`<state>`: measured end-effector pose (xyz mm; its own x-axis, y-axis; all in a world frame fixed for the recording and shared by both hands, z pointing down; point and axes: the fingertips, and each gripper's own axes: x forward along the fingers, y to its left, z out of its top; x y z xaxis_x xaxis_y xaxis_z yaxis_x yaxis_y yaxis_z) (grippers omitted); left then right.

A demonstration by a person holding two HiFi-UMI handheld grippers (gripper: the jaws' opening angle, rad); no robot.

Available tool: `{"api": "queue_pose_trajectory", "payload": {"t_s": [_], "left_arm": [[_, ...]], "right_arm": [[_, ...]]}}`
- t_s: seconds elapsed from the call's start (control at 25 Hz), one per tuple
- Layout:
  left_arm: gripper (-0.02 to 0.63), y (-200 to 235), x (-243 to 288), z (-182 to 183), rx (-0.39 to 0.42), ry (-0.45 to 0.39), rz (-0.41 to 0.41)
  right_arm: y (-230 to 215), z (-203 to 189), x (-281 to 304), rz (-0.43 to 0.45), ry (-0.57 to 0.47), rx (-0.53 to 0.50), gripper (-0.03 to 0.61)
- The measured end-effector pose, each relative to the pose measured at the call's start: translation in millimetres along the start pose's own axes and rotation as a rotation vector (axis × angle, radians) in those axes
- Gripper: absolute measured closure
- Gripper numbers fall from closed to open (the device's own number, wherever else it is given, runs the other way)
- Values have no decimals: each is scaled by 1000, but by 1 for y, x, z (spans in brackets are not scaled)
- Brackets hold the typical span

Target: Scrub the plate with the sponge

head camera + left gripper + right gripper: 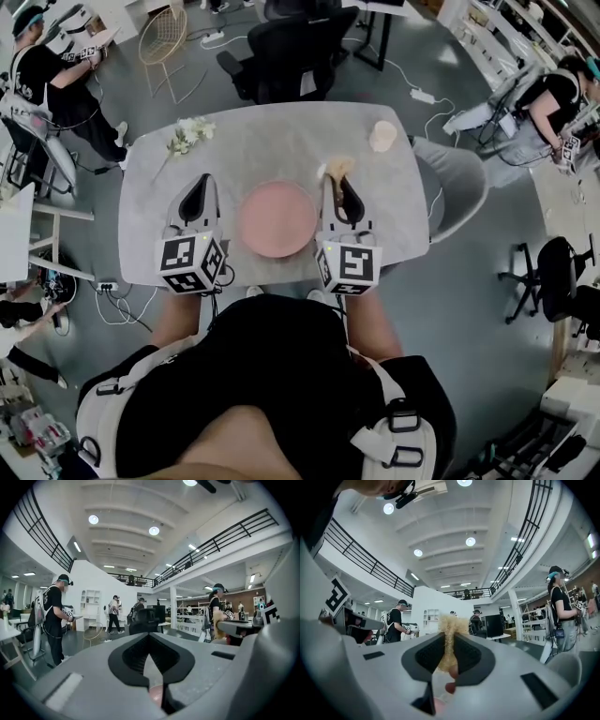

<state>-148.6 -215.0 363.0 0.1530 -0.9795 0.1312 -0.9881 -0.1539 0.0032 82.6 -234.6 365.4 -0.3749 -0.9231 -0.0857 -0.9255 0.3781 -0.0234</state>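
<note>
Grey table (150,202): white flowers (190,134) at far left. Left gripper (199,183) lies left of the pink plate (277,220), jaws closed, empty. Right gripper (338,183), just right of the plate, clamps a fuzzy yellow sponge (337,168). Cup (382,136) stands farther right.

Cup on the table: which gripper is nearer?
Right. The right gripper, holding the sponge, is just near-left of the cup; the left gripper is across the plate from it.
</note>
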Motion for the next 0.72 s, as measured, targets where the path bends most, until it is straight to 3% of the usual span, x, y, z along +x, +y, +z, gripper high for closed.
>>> {"api": "queue_pose_trajectory", "payload": {"t_s": [0.72], "left_arm": [[609,-11,5,-5,-19,13,14]], "right_arm": [[-22,-10,-7,-11,29,34,518]]}}
